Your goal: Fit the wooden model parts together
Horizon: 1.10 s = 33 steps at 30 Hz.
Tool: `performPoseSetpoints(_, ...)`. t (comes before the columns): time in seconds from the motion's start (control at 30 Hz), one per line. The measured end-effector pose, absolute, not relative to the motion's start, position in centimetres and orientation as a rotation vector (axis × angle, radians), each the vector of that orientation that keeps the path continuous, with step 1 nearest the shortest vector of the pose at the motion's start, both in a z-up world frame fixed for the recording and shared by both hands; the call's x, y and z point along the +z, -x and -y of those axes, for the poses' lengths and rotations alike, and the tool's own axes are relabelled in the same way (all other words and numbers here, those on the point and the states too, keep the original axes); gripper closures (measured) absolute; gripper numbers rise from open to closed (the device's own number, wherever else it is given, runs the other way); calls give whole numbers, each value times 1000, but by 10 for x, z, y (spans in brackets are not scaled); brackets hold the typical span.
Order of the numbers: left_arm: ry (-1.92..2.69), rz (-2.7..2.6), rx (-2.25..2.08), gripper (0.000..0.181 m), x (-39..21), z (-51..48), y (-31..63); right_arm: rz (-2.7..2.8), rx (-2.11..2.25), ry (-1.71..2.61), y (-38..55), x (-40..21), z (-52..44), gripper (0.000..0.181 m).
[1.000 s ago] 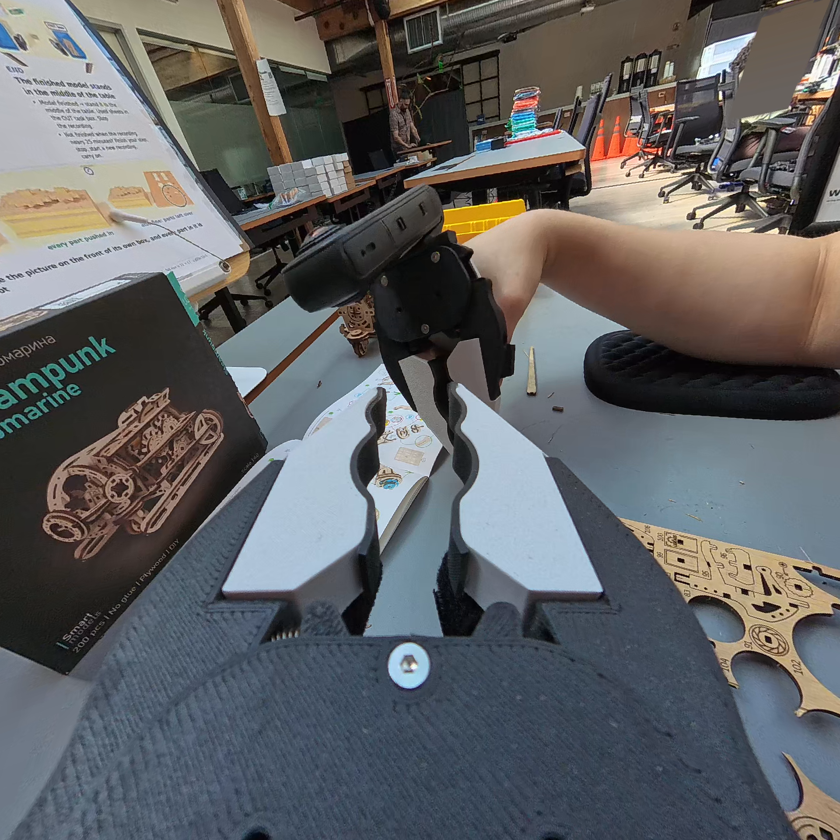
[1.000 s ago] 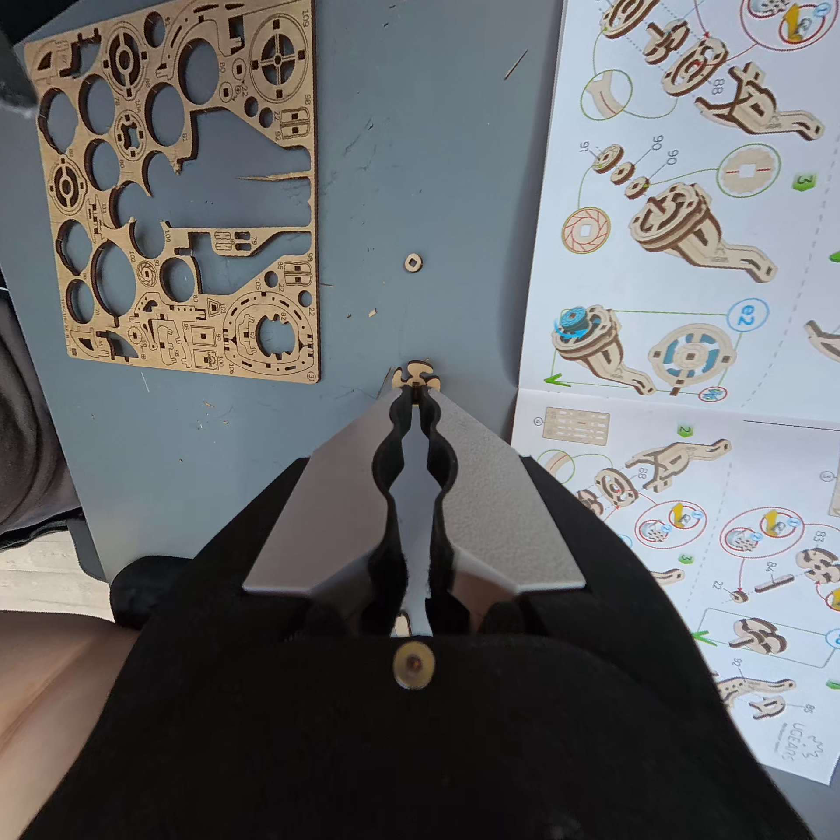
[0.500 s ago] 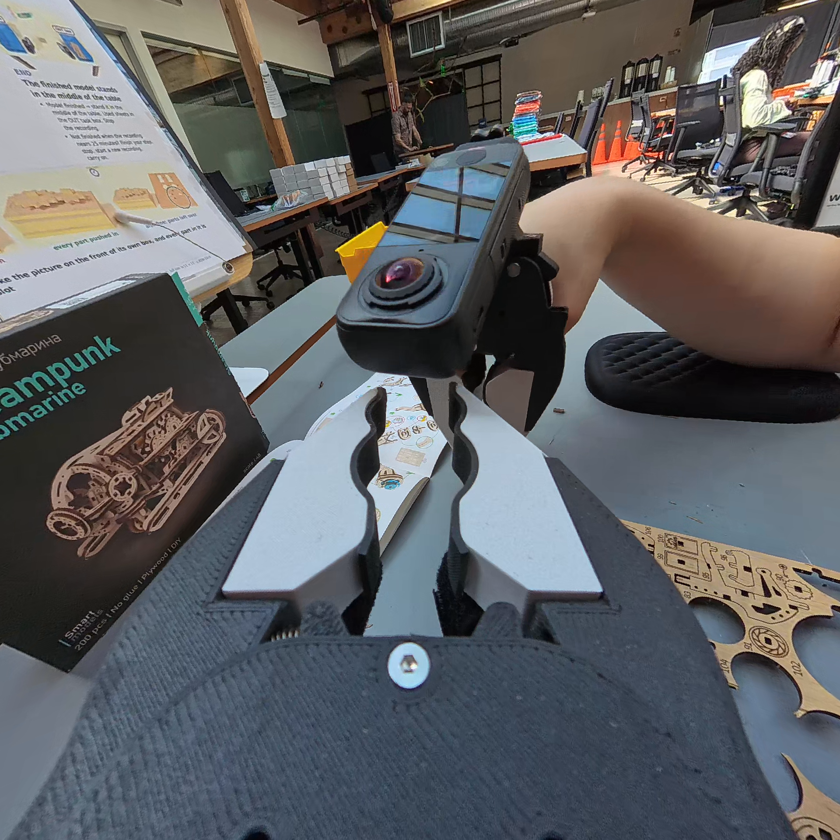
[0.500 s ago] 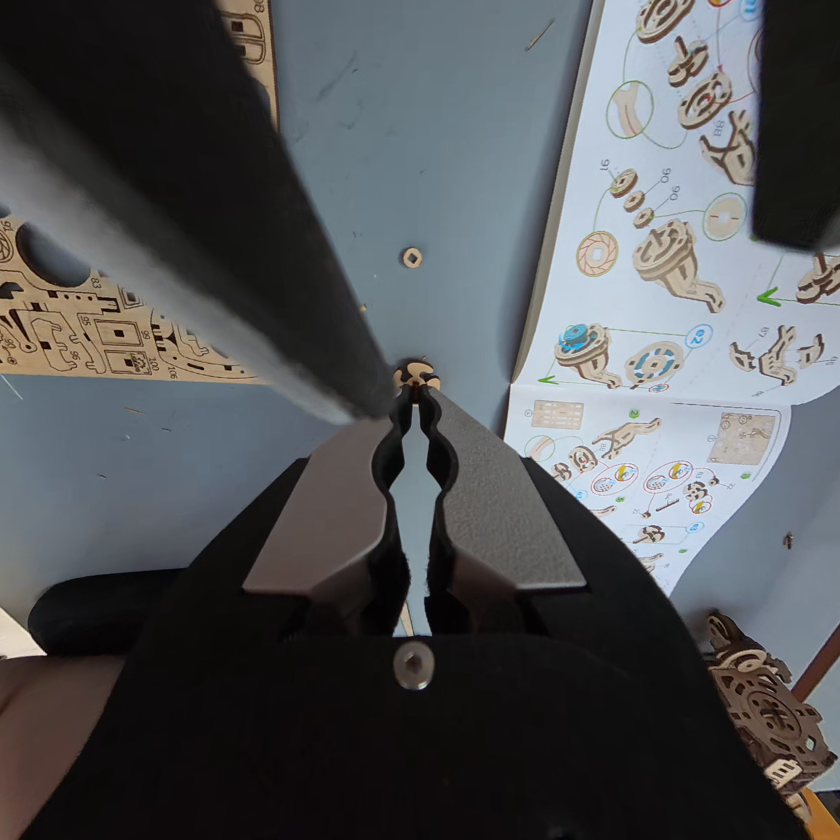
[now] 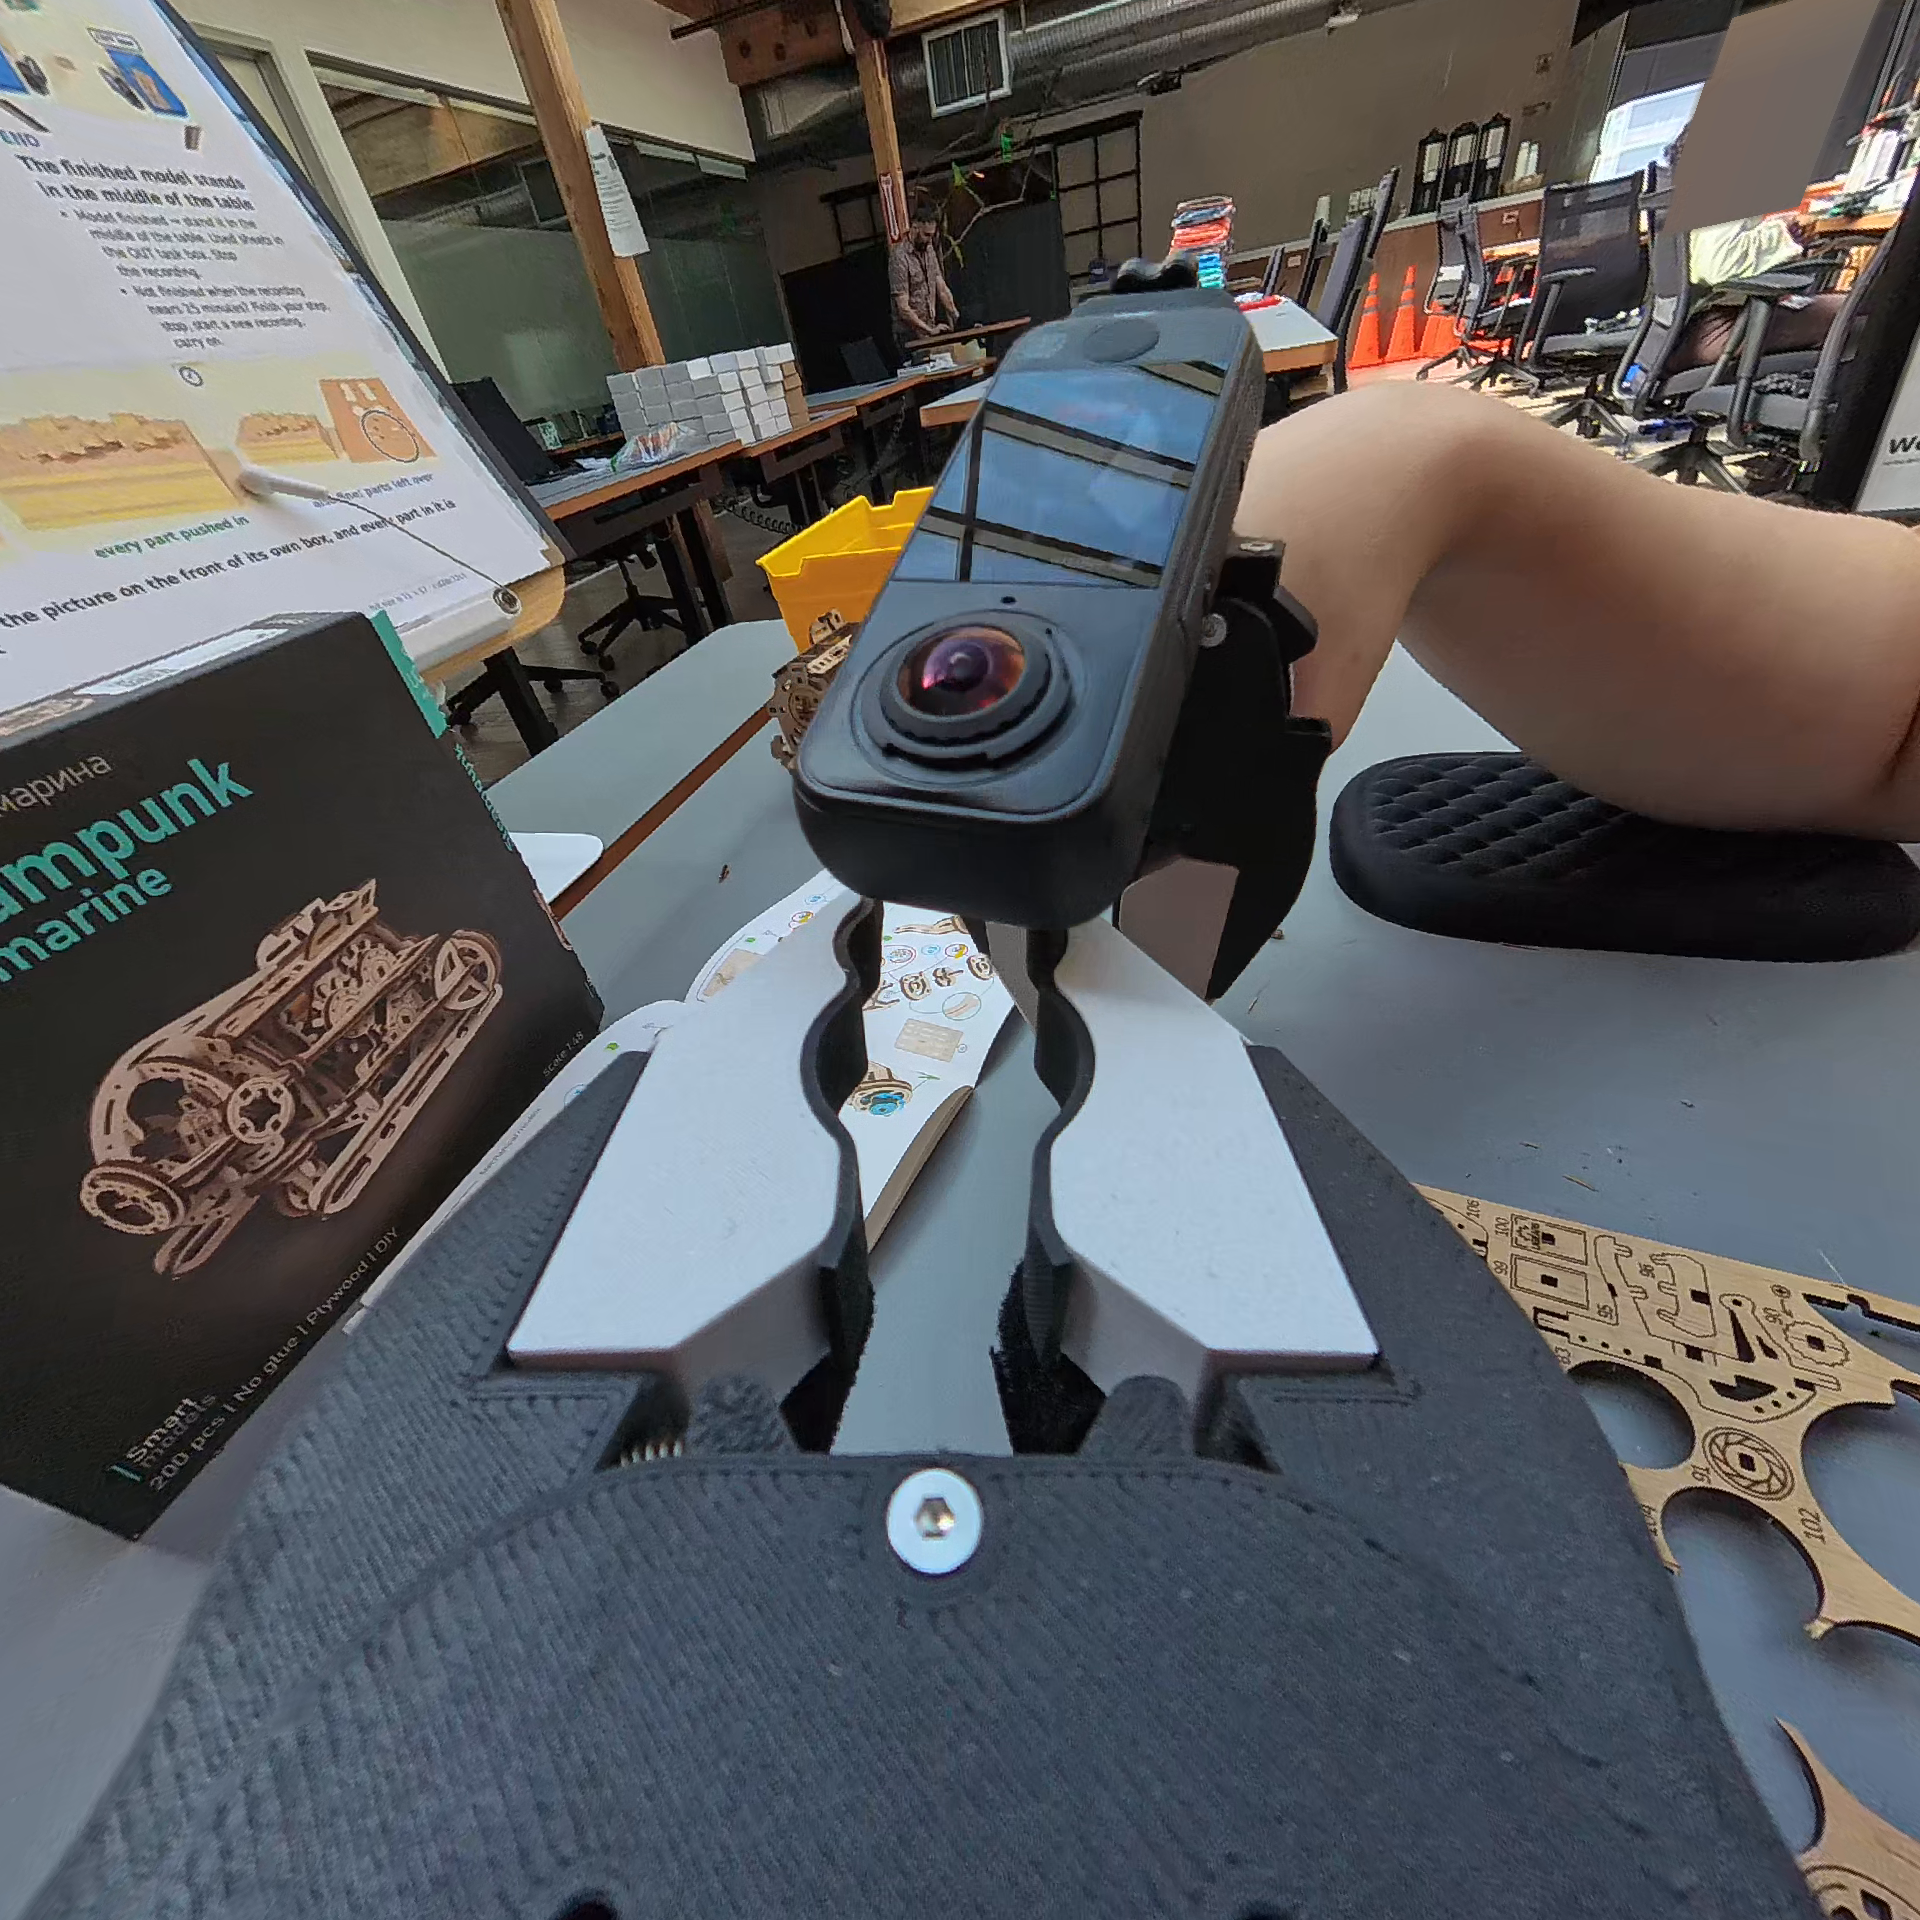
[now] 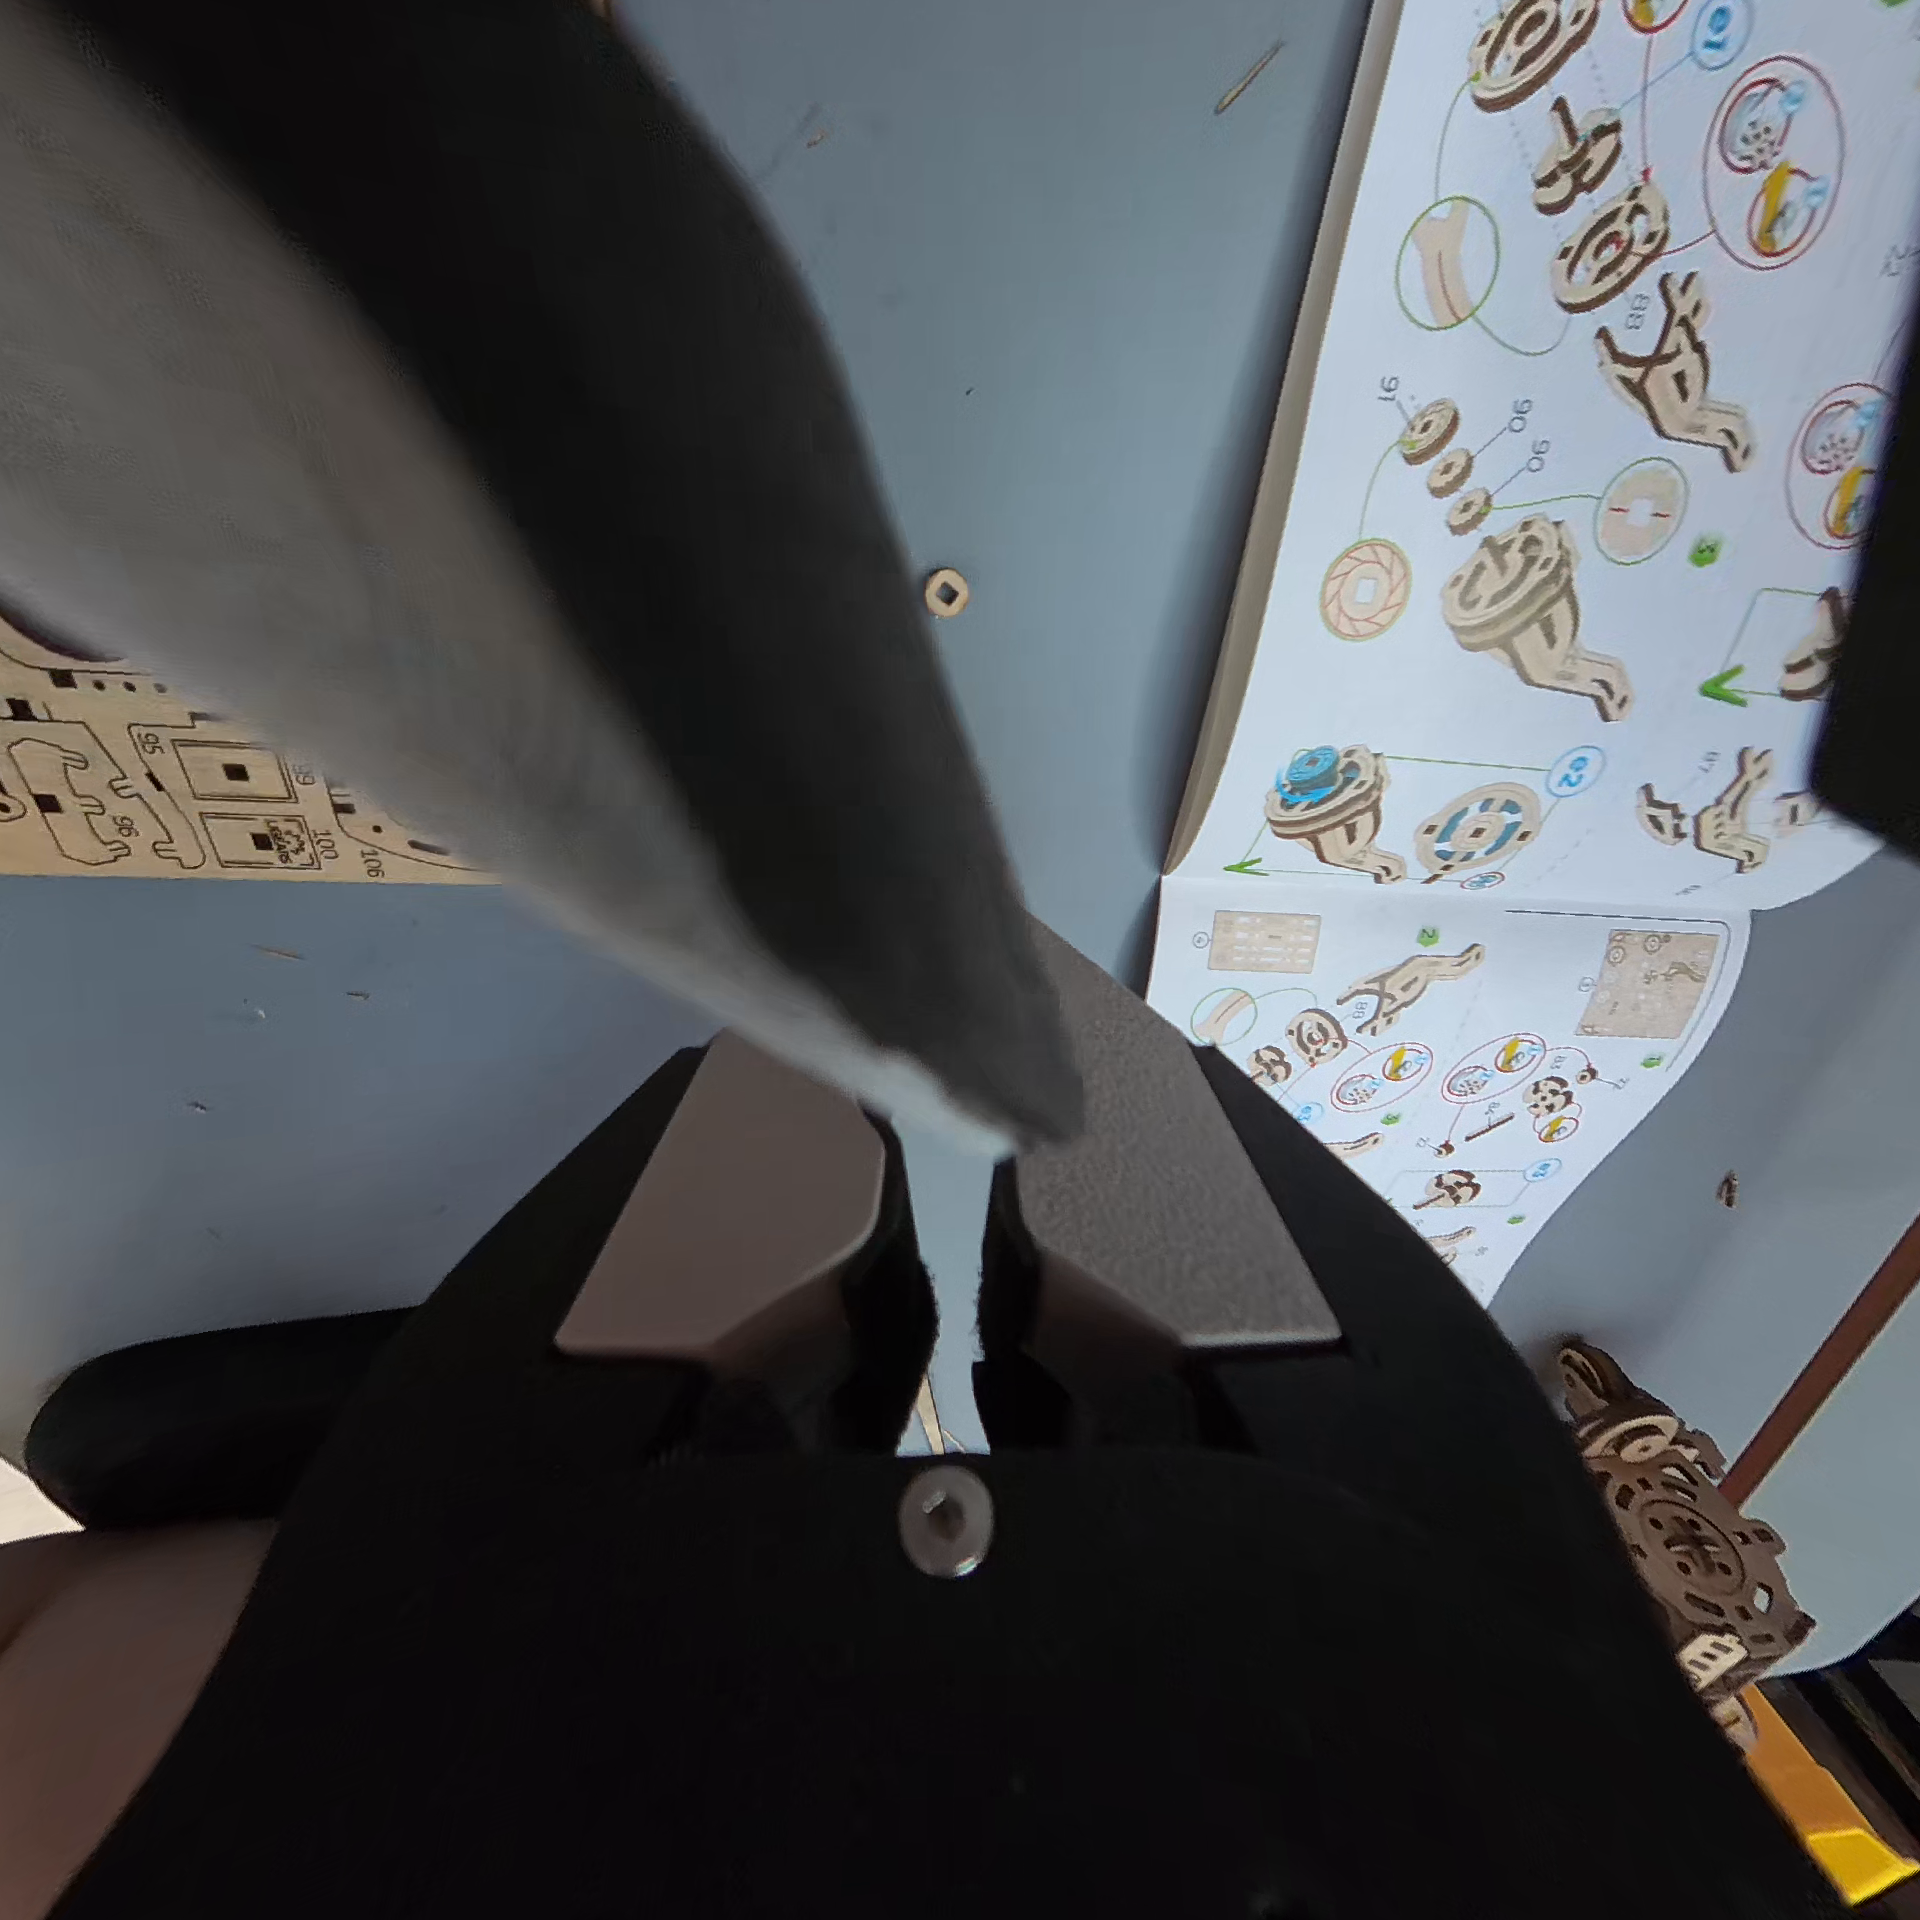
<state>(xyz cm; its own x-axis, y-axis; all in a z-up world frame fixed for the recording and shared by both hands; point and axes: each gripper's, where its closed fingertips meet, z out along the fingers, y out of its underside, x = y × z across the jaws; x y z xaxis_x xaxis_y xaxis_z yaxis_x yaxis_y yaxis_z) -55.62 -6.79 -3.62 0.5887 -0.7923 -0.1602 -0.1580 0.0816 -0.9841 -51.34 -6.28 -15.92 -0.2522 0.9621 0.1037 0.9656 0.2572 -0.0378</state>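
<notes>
My left gripper (image 5: 956, 925) is open and holds nothing, low over the grey table. My right gripper (image 5: 1013, 977) hangs right in front of it, camera facing me, with its fingers pointing down between my left fingers. In the right wrist view a blurred left finger (image 6: 520, 520) crosses the frame and hides the right gripper's (image 6: 951, 883) tips. Its jaws stand close together, as when they pinched the small round wooden part, which is hidden now. A laser-cut wooden sheet (image 5: 1662, 1371) lies to the right and also shows in the right wrist view (image 6: 156, 790). A small wooden washer (image 6: 945, 593) lies loose on the table.
The open instruction booklet (image 6: 1558, 520) lies ahead, also in the left wrist view (image 5: 925, 997). The kit box (image 5: 260, 1039) stands at left under an instruction board (image 5: 208, 312). A partly built wooden model (image 6: 1683, 1538), a yellow bin (image 5: 842, 561) and a black wrist rest (image 5: 1610, 862) sit nearby. Spacing between my two grippers at the tips: around 12 cm.
The right gripper has come closer to the left one and tilted its camera up toward it. The left finger now covers the right gripper's tips and the small part.
</notes>
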Motion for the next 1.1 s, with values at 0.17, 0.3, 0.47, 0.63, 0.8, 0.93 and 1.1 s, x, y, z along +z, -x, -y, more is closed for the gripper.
performPoseSetpoints(0.17, 1444, -862, -568, 155, -36, 67, 559, 2369, -174, 1798, 514, -159, 63, 179)
performPoseSetpoints(0.3, 1440, -858, -567, 154, -35, 67, 561, 2371, 5, 1848, 513, -159, 63, 179)
performPoseSetpoints(0.47, 1471, -800, -568, 153, -36, 58, 576, 2415, 68, 1836, 513, -159, 62, 179)
performPoseSetpoints(0.63, 1454, -779, -590, 152, -30, 59, 578, 2439, 95, 1846, 509, -158, 61, 179)
performPoseSetpoints(0.8, 1459, -787, -589, 152, -32, 59, 577, 2428, 181, 1860, 508, -154, 61, 179)
performPoseSetpoints(0.93, 1456, -787, -589, 152, -31, 60, 576, 2422, 231, 1854, 511, -154, 62, 179)
performPoseSetpoints(1.1, 1457, -789, -588, 152, -31, 60, 576, 2426, 236, 1874, 510, -158, 62, 179)
